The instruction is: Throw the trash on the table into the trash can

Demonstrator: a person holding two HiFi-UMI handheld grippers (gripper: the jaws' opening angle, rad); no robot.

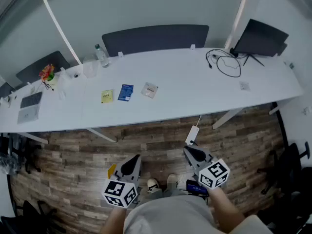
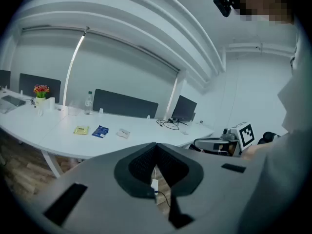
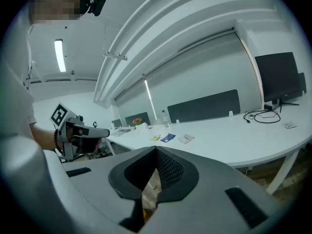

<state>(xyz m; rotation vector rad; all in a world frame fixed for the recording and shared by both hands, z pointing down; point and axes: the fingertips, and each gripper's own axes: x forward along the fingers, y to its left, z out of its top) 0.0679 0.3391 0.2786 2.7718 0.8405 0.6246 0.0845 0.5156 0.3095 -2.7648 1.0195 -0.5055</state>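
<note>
My left gripper (image 1: 134, 160) and right gripper (image 1: 189, 151) are grey shells with black ribbed pads (image 2: 141, 165). Each carries a white cube (image 1: 119, 193) with black square markers. I wear a pale grey shirt (image 1: 168, 218) and light shoes (image 1: 153, 185).

The left gripper (image 2: 156, 146) points toward a long white table (image 2: 48, 136), its jaws closed tip to tip with nothing between them. On the table a yellow packet (image 2: 81, 129), a blue packet (image 2: 100, 131) and a pale wrapper (image 2: 123, 133) lie in a row, slightly apart; a water bottle (image 2: 88, 103) stands behind them
</note>
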